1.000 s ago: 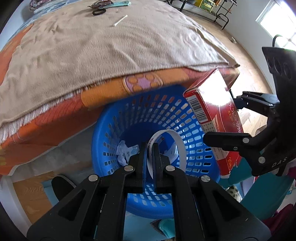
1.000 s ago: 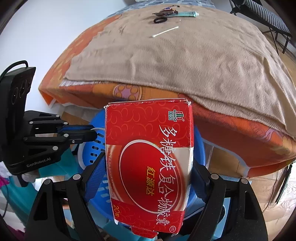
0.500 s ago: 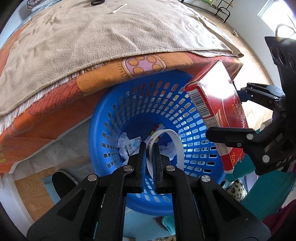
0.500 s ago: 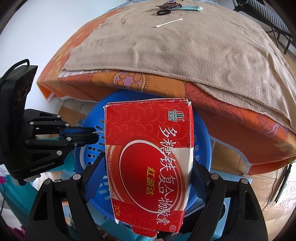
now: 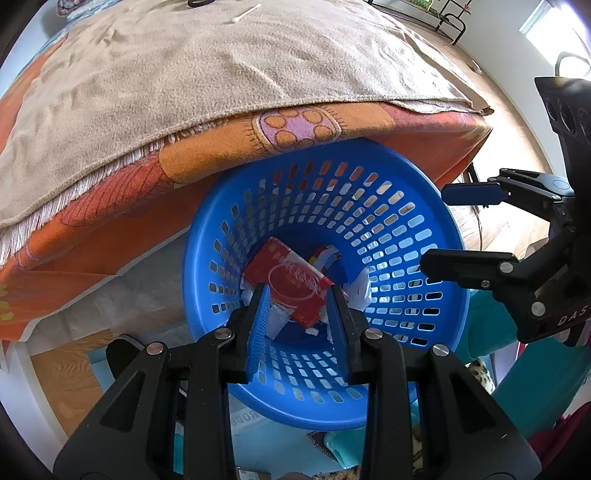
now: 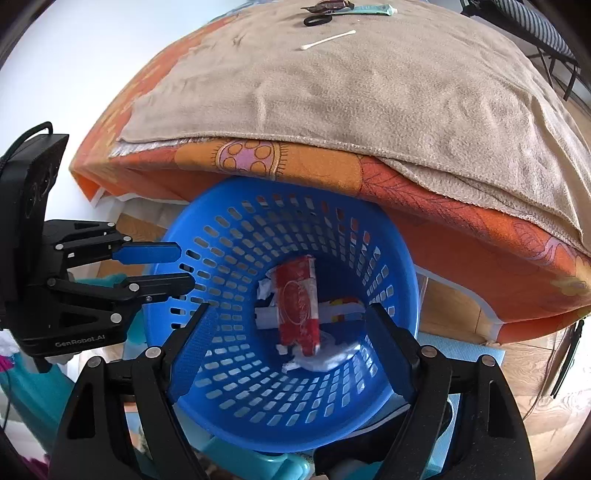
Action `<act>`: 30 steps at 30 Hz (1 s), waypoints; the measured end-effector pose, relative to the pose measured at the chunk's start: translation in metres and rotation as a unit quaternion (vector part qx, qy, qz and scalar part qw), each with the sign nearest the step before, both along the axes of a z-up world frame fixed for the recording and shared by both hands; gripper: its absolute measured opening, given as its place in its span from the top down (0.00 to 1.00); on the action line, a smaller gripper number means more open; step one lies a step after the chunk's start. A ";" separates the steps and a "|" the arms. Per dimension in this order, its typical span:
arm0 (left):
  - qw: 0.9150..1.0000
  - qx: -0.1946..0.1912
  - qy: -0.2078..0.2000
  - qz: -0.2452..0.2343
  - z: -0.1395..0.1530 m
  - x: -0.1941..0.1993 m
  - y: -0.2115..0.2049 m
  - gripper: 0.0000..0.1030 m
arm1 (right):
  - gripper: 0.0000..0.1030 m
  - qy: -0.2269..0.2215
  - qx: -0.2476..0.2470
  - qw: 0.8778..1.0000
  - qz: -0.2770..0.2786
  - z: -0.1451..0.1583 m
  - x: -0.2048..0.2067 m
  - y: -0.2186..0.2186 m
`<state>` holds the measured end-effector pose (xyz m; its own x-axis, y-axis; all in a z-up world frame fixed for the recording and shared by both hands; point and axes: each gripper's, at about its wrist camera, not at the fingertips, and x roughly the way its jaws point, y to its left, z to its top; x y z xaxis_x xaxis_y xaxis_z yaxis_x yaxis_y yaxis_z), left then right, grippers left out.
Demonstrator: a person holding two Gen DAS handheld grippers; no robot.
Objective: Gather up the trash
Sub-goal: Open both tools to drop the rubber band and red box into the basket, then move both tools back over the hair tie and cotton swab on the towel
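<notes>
Left tongs have just been opening, nothing between them; right tongs spread wide, empty. Both hover over the blue basket. Red box lies at the bottom on crumpled paper scraps. Further off on the bed, a cotton swab, black ring and tube look still uncollected.

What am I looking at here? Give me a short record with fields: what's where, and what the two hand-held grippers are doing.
Container: blue basket, beside the bed's edge
Inside it: red box lying on white paper scraps
Left hand-held gripper: jaws have just been opening, nothing between them, above the basket
Right hand-held gripper: open wide, empty, above the basket
Left on the beige blanket: cotton swab, black ring, teal tube
</notes>
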<state>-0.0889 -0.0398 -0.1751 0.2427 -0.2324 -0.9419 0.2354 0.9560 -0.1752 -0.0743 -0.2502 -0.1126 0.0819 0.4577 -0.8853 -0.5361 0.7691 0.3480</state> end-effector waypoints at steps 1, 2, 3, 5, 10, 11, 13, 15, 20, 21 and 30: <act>1.000 0.000 0.000 0.000 0.000 0.000 0.000 0.70 | 0.20 0.000 0.000 1.000 -0.001 0.000 0.000 0.000; 1.000 0.000 0.001 0.001 0.000 0.001 0.000 0.70 | 0.20 -0.001 0.000 1.000 -0.002 0.000 0.001 0.000; 1.000 0.000 0.001 0.001 0.000 0.001 0.000 0.70 | 0.20 -0.001 0.001 1.000 -0.003 0.001 0.001 -0.001; 1.000 -0.001 0.001 0.002 0.001 0.001 0.000 0.69 | 0.20 -0.002 0.001 1.000 -0.005 0.001 0.002 -0.002; 1.000 -0.005 -0.008 0.003 0.008 0.004 0.000 0.69 | 0.20 -0.009 0.003 1.000 -0.007 0.005 0.005 -0.004; 1.000 -0.006 -0.010 0.003 0.009 0.005 0.000 0.69 | 0.20 -0.011 0.003 1.000 -0.007 0.006 0.005 -0.004; 1.000 -0.008 -0.012 0.004 0.012 0.006 0.000 0.69 | 0.20 -0.018 0.004 1.000 -0.008 0.009 0.006 -0.005; 1.000 -0.009 -0.014 0.006 0.015 0.008 0.001 0.69 | 0.20 -0.025 0.005 1.000 -0.011 0.013 0.007 -0.006; 1.000 -0.010 -0.025 0.005 0.026 0.018 0.001 0.69 | 0.20 -0.040 0.005 0.999 -0.020 0.019 0.013 -0.008; 1.000 -0.010 -0.028 0.005 0.029 0.020 0.002 0.69 | 0.20 -0.039 0.008 0.999 -0.022 0.021 0.015 -0.009; 0.998 -0.017 -0.061 0.018 0.066 0.061 0.015 0.69 | 0.20 -0.047 0.033 0.997 -0.051 0.040 0.044 -0.013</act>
